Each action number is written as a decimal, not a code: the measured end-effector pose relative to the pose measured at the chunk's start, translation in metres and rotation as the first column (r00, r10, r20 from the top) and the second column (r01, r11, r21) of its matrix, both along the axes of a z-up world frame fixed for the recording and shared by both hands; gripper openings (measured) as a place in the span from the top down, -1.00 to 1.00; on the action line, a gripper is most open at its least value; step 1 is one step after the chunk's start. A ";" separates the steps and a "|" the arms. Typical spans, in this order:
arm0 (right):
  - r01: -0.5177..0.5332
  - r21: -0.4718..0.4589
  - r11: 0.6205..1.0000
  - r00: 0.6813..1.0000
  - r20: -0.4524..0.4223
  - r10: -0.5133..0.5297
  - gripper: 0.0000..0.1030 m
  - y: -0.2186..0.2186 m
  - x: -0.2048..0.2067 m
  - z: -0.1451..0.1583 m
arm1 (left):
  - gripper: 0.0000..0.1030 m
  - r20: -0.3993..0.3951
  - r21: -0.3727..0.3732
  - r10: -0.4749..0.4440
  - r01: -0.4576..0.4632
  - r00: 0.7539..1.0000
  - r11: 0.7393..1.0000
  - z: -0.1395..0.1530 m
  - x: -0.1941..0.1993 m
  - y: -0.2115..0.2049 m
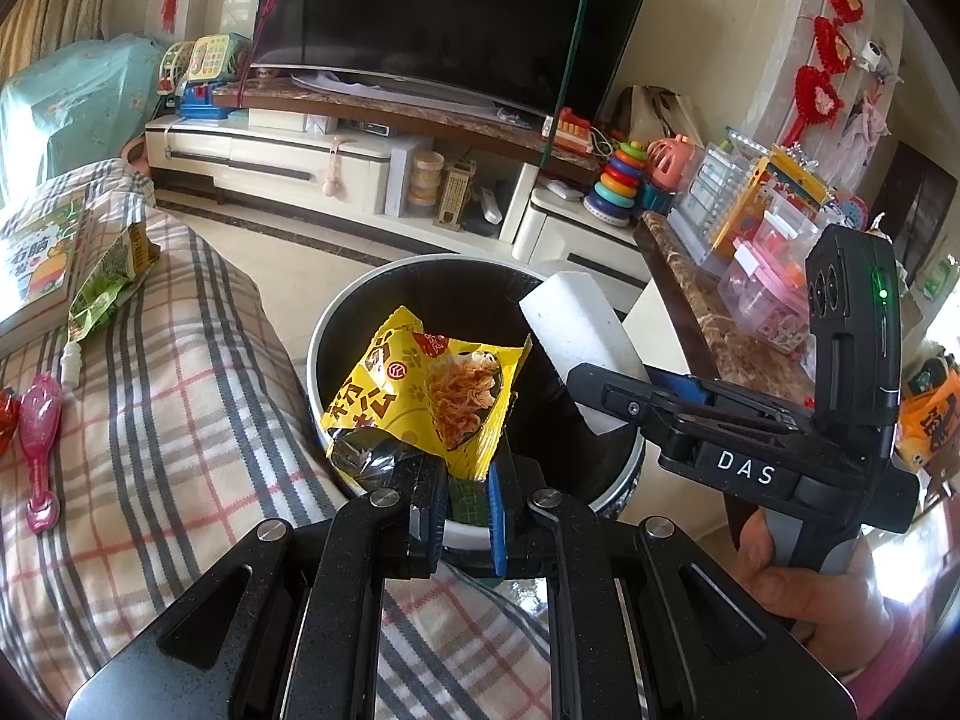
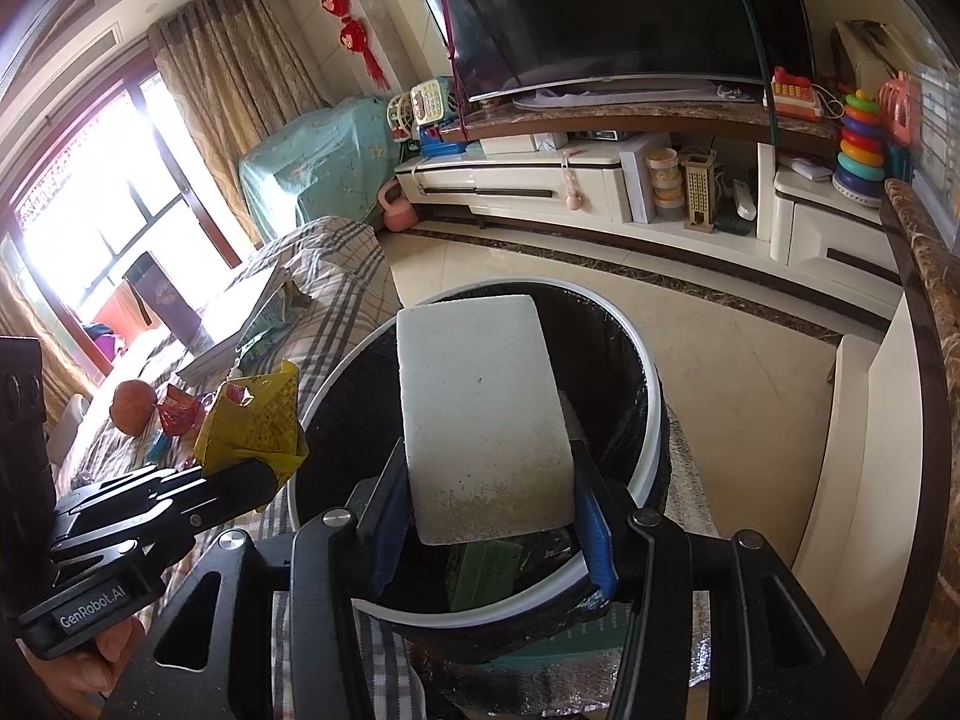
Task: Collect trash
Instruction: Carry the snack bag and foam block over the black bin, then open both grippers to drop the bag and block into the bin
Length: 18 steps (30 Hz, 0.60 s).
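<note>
Yellow crinkled snack wrapper (image 1: 420,396) was pinched at its lower edge by the left gripper (image 1: 468,516), jaws nearly closed, wrapper held over the round white-rimmed black-lined trash bin (image 1: 336,312). White rectangular foam block (image 2: 480,420) sat clamped between the right gripper (image 2: 486,534) fingers, jaws wide around it, also above the bin mouth. Green plastic wrapper (image 1: 108,276) lay left of the bin on the plaid-covered surface (image 1: 180,420), well apart.

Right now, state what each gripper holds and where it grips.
Left gripper pinches the yellow snack wrapper by its bottom edge. Right gripper clamps the white foam block across its near end.
</note>
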State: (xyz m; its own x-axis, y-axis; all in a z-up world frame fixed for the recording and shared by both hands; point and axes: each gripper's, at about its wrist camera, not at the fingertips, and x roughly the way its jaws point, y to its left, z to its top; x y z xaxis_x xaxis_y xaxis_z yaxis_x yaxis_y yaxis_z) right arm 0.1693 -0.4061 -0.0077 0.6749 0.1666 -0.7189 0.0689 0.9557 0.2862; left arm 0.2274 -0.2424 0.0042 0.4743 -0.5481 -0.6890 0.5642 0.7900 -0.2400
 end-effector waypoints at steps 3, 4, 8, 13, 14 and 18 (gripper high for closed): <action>0.002 0.000 1.000 1.000 -0.003 -0.002 0.04 -0.003 0.001 0.000 | 0.81 -0.001 0.006 -0.003 0.003 1.000 1.000 0.001 0.003 -0.002; 0.002 -0.002 1.000 1.000 -0.004 -0.002 0.04 -0.003 0.002 0.001 | 0.81 -0.002 0.008 -0.003 0.003 1.000 1.000 0.001 0.004 -0.003; 0.000 -0.003 1.000 1.000 -0.009 0.000 0.00 -0.005 0.005 0.001 | 0.78 -0.010 0.013 -0.001 0.001 1.000 1.000 0.000 0.007 -0.006; -0.004 0.028 1.000 1.000 -0.015 0.005 -0.04 -0.008 0.009 0.001 | 0.23 -0.009 0.032 0.007 -0.007 1.000 0.999 0.000 0.008 -0.008; -0.005 0.034 0.999 1.000 -0.016 0.005 -0.05 -0.009 0.010 0.001 | 0.17 -0.004 0.030 0.017 -0.017 1.000 0.999 0.000 0.007 -0.006; 0.001 0.050 0.999 1.000 -0.009 0.000 -0.08 -0.012 0.008 0.003 | 0.15 -0.004 0.023 0.030 -0.030 1.000 0.999 0.000 0.006 -0.003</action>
State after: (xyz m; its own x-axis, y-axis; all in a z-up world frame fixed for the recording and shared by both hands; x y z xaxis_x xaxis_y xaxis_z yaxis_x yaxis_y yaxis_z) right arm 0.1772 -0.4180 -0.0051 0.6688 0.2021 -0.7155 0.0721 0.9402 0.3330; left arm 0.2330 -0.2455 0.0042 0.4875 -0.5180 -0.7029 0.5394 0.8117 -0.2241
